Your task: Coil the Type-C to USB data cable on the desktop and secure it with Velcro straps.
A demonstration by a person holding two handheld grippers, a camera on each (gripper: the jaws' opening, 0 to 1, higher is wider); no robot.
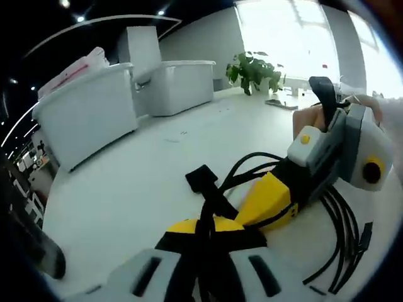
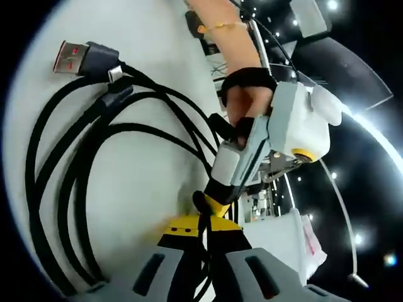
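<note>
The black data cable (image 2: 69, 151) lies coiled in several loops on the white desktop (image 1: 138, 182). Its USB plug (image 2: 70, 56) and smaller Type-C plug (image 2: 116, 94) sit side by side at the coil's far end. My right gripper (image 2: 200, 229) is shut on the gathered strands at the near end. In the left gripper view it comes in from the right (image 1: 261, 204), with cable loops (image 1: 343, 233) trailing behind it. My left gripper (image 1: 204, 229) is shut on a black Velcro strap (image 1: 203, 182), whose free end sticks up past the tips. The two grippers' yellow tips almost touch.
Two white storage bins (image 1: 94, 107) (image 1: 182, 82) stand at the desk's far left side. A potted plant (image 1: 255, 72) sits at the back by a bright window. A person's hand (image 2: 242, 104) holds the left gripper.
</note>
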